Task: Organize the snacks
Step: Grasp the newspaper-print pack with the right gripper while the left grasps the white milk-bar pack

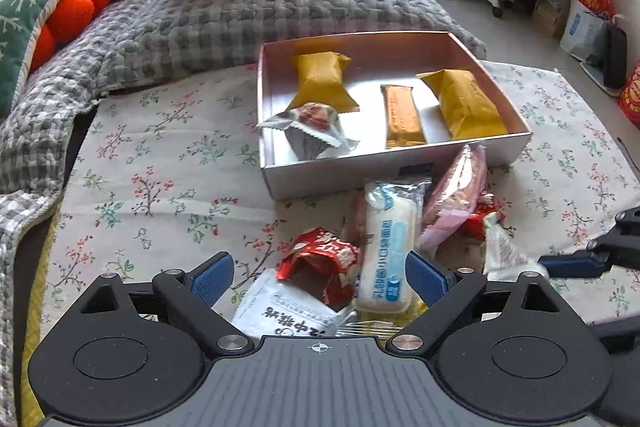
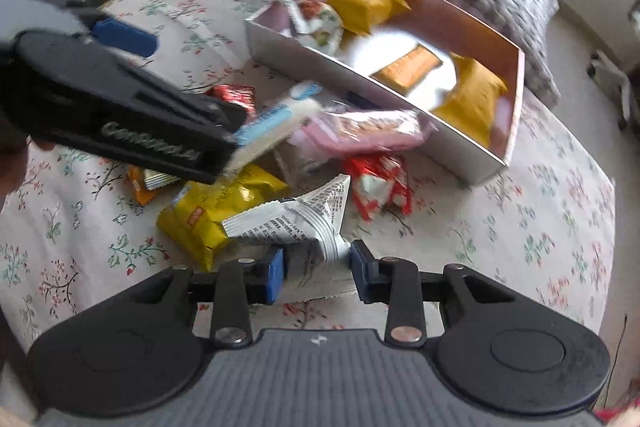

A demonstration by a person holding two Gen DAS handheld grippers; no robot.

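The right gripper (image 2: 317, 269) had its jaws closed on a white printed packet (image 2: 298, 223), the blue pads pressing its crumpled lower end. Only the right view showed this grip; in the left view that gripper (image 1: 576, 261) was just a dark shape at 3 o'clock, with the packet (image 1: 506, 251) beside it.

The left gripper (image 1: 318, 277) had its jaws wide open and held nothing. They stood over the snack pile: a red packet (image 1: 320, 265), a white-blue bar (image 1: 386, 255) and a second white packet (image 1: 280, 311) lay between and under the pads.

The box (image 1: 340, 173) sat on the floral cloth (image 1: 160, 187) at 12 o'clock from the pile. The left view showed its contents sharply: two yellow packs (image 1: 322, 81), an orange bar (image 1: 402, 117) and a silver cake wrapper (image 1: 316, 131). In the right view the box (image 2: 360, 75) was blurred.

Only the right view showed a yellow bag (image 2: 208, 219) at 9 o'clock from the held packet, and a pink pack (image 2: 360, 131) lying against the box wall.
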